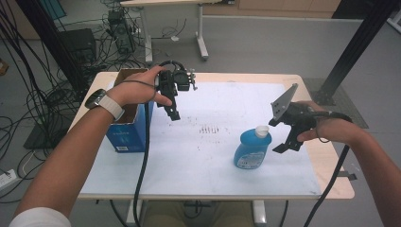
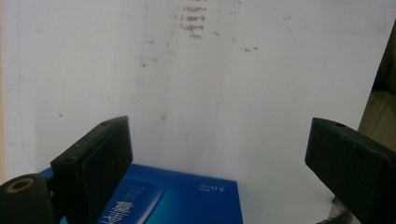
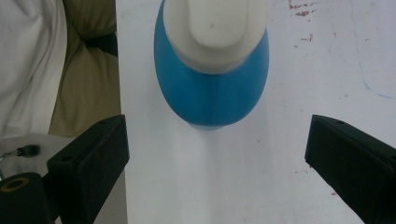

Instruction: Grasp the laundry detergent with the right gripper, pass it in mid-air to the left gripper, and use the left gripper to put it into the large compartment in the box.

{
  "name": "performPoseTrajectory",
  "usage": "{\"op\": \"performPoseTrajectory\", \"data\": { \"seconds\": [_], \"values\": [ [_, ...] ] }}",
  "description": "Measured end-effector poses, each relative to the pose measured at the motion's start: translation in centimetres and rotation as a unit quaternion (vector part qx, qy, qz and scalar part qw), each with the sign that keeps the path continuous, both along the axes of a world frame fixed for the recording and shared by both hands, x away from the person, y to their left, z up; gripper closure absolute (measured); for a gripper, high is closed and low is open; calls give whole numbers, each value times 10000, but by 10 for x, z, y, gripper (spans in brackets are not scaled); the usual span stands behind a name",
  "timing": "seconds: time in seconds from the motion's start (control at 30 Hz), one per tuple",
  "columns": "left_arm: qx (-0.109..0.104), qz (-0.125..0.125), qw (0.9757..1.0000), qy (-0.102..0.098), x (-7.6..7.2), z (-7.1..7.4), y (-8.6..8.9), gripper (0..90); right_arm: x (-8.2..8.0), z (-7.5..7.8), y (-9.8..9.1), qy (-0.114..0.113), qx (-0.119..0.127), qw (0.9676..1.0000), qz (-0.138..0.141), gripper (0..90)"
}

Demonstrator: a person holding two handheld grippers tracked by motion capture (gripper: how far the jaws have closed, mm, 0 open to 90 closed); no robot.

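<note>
Table [image 1: 189, 179]: white sheet covers the top, with faint red-brown marks ahead of both grippers. Box [image 1: 126, 127]: blue, open at the top, standing at the table's left end; its blue face lies just below and beside the left gripper's [image 1: 174, 112] fingers [image 2: 95, 161], apparently not touching, though the view is too close to be sure. Left gripper: the 2 jaws stand wide apart, nothing between them. Bottle [image 1: 252, 149]: blue, white cap [image 3: 215, 28], upright, just ahead of the right gripper's [image 1: 287, 142] fingers [image 3: 93, 156] and apart from them. Right gripper: the 2 jaws spread wide, holding nothing.
</note>
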State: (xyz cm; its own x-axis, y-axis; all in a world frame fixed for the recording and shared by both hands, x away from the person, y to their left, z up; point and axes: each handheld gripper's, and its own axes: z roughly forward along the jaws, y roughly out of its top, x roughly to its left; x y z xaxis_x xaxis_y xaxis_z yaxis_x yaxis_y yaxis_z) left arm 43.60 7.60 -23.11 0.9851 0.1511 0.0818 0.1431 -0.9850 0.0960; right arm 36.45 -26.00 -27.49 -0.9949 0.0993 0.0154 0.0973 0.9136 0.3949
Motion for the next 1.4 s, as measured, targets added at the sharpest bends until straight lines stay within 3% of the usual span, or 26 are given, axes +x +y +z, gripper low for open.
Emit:
{"op": "performPoseTrajectory", "data": {
  "seconds": [1.4],
  "values": [
    [-38, 60, 9999, 76, 2, -11, -1, 80, 2, -37, -7, 46, 696, 9976, -1, 59]
  ]
}}
